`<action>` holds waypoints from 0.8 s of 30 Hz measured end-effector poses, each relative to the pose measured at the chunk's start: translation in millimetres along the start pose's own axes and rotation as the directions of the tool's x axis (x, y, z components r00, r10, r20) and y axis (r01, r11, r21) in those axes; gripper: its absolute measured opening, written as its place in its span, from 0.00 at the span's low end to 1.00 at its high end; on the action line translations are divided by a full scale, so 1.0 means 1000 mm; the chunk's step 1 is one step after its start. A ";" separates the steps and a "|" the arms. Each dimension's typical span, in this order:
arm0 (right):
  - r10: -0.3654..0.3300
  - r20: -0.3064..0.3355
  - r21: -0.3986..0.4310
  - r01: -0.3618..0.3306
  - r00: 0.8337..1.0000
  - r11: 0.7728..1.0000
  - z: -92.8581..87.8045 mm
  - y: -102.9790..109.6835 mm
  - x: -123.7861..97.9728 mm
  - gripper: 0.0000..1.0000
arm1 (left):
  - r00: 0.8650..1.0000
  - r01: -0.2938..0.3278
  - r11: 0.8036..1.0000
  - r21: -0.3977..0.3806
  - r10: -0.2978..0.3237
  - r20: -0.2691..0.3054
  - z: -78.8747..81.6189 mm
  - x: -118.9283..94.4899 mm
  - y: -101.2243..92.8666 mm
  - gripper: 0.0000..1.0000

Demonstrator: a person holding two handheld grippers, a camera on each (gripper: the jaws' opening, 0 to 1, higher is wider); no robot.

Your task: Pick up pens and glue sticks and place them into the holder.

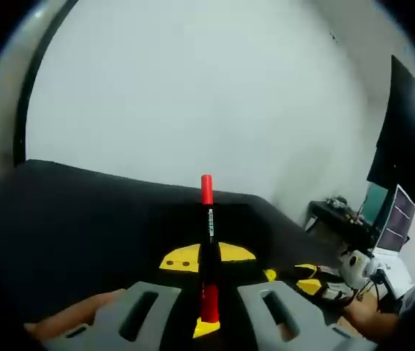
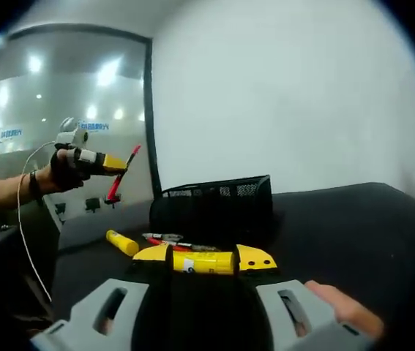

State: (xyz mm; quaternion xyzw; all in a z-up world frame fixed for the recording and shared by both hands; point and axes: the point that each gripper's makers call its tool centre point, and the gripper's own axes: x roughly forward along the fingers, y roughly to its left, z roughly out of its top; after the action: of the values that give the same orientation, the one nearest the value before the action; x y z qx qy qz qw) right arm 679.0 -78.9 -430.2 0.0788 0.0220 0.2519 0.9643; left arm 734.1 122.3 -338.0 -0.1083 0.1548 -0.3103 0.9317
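Observation:
My left gripper (image 1: 207,257) is shut on a pen (image 1: 207,219) with a red cap, which stands upright between the yellow fingertips. In the right gripper view that left gripper (image 2: 116,162) hangs at the upper left in a gloved hand, the red pen (image 2: 123,175) slanting from it. My right gripper (image 2: 203,260) is shut on a yellow glue stick (image 2: 203,262) lying crosswise between its tips. Just beyond it stands the black mesh holder (image 2: 214,205). Another yellow glue stick (image 2: 121,243) and a few pens (image 2: 169,239) lie on the black table left of the holder.
The black table (image 2: 353,219) stretches right of the holder, below a white wall. In the left gripper view the right gripper (image 1: 306,281) shows low at the right, and a dark monitor (image 1: 408,146) and a cluttered desk (image 1: 339,212) stand beyond it.

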 end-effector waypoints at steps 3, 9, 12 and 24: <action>0.001 -0.003 0.015 -0.001 1.000 1.000 0.001 0.003 -0.005 0.29 | 0.999 0.022 1.000 0.022 -0.023 0.025 -0.007 -0.007 -0.015 0.07; 0.035 -0.048 -0.048 -0.038 0.998 0.998 -0.002 0.031 -0.018 0.29 | 0.995 0.059 0.998 0.033 -0.062 0.081 -0.020 -0.020 -0.034 0.07; 0.060 -0.032 -0.050 -0.062 0.998 0.997 0.009 0.044 -0.024 0.29 | 0.991 0.066 0.995 0.072 -0.074 0.109 -0.024 -0.026 -0.041 0.07; 0.179 0.166 -0.082 -0.167 0.970 0.983 0.105 0.113 -0.043 0.27 | 0.965 0.097 0.967 0.236 -0.149 0.215 -0.052 -0.043 -0.079 0.07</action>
State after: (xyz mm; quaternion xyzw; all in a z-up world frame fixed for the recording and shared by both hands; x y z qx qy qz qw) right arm 595.8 -17.4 -308.4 0.0694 -0.0769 0.3279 0.9390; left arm 639.5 81.2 -352.6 -0.0474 0.0024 -0.3686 0.9284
